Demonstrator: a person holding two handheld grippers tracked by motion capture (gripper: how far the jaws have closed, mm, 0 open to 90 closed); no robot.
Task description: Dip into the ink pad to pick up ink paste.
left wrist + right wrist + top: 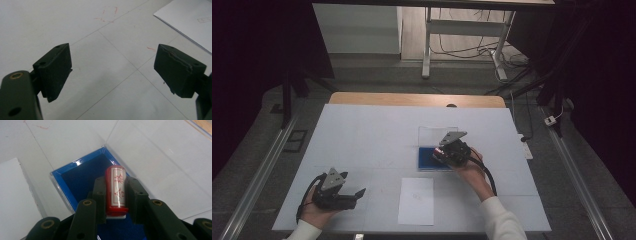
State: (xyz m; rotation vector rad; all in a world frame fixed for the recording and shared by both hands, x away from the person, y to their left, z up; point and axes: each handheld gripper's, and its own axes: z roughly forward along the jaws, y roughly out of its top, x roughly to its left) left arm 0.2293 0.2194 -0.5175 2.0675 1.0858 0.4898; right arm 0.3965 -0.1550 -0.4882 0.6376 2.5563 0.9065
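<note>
My right gripper (115, 186) is shut on a red stamp (115, 190) with a white label of red characters, held just above a blue ink pad (82, 176) in a clear box with its lid open. In the high view the right gripper (441, 152) hovers over that blue pad box (427, 159) right of the table's middle. My left gripper (358, 196) rests near the front left with its jaws wide apart and nothing between them; in its own view the left gripper (112, 70) looks onto bare table. A white paper sheet (416, 200) lies at the front centre.
The table (362, 135) is covered in white, with faint red marks (107, 13) on it. The corner of the white sheet (190, 22) lies past the left gripper. A desk frame (462, 35) and cables stand on the floor beyond the far edge.
</note>
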